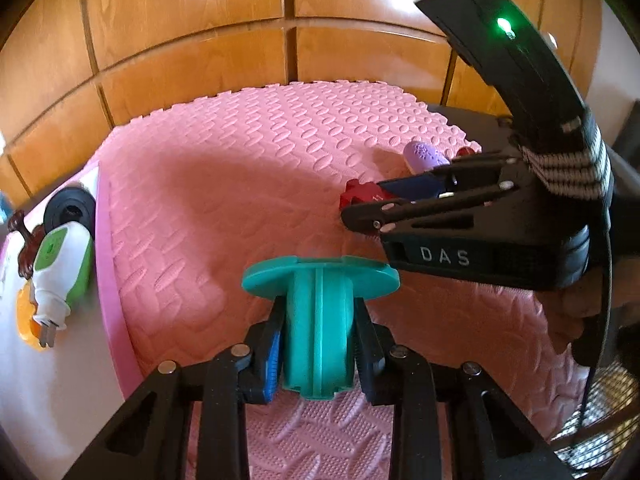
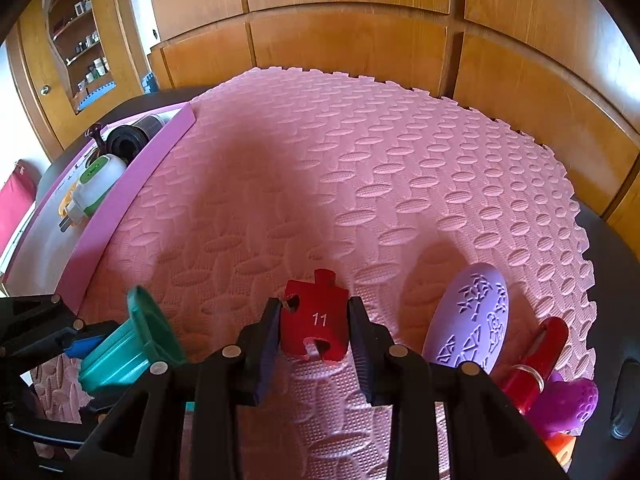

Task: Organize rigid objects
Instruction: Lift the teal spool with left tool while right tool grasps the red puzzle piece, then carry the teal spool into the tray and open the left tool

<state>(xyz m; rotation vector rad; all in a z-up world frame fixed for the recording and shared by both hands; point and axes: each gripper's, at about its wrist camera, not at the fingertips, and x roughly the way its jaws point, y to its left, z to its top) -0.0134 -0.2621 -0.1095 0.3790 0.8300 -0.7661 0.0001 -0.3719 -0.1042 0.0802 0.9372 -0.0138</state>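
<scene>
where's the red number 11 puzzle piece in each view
Left wrist: red plastic puzzle piece at right of centre, mostly hidden in the right claw.
Right wrist: bottom centre, number up, clamped between the fingers.
Shared landmark: lilac patterned oval on the pink foam mat.

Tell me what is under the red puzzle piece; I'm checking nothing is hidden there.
Only the pink mat shows beneath and around the red puzzle piece. The patch directly under the piece is covered, so I cannot see it.
</scene>
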